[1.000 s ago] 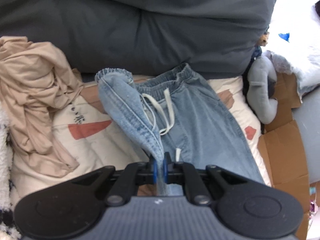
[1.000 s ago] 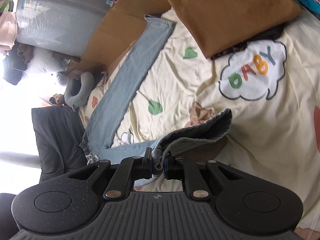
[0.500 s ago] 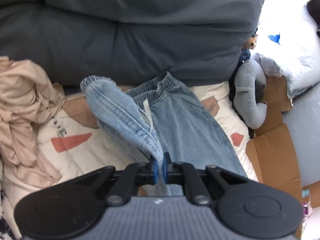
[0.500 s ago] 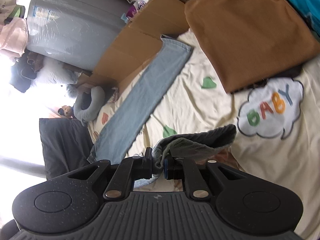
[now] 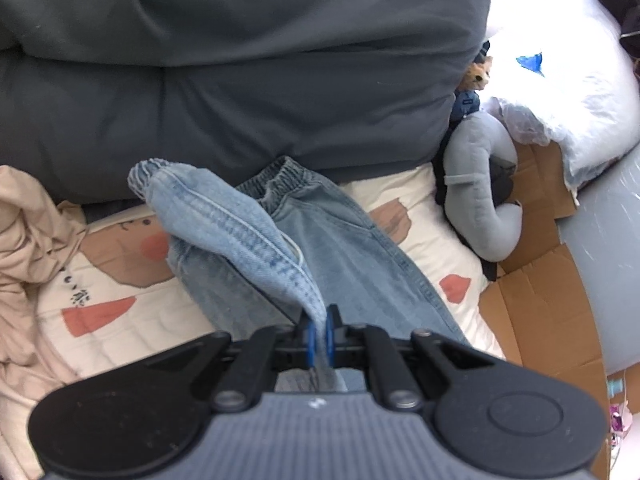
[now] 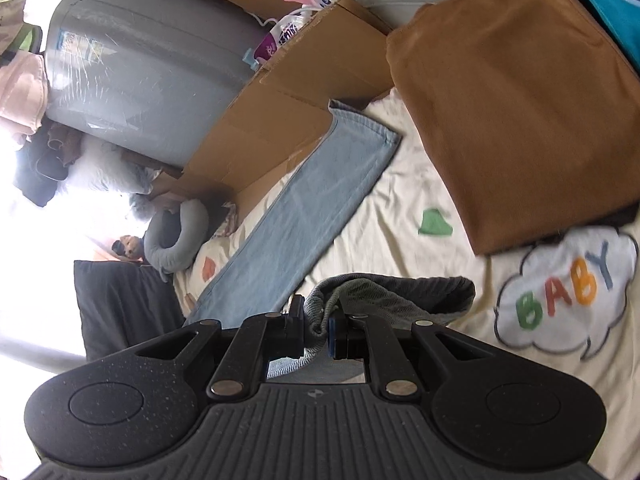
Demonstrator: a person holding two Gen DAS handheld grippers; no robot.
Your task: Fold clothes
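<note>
We've got the jeans (image 5: 352, 264) spread on the bed (image 6: 400, 216), one leg flat beside the cardboard (image 6: 280, 120). Our left tongs (image 5: 319, 334) pinch the waistband edge, right tongs (image 6: 318, 326) clamp the other leg's bunched hem, brown cloth (image 6: 512, 96) nearby.
</note>
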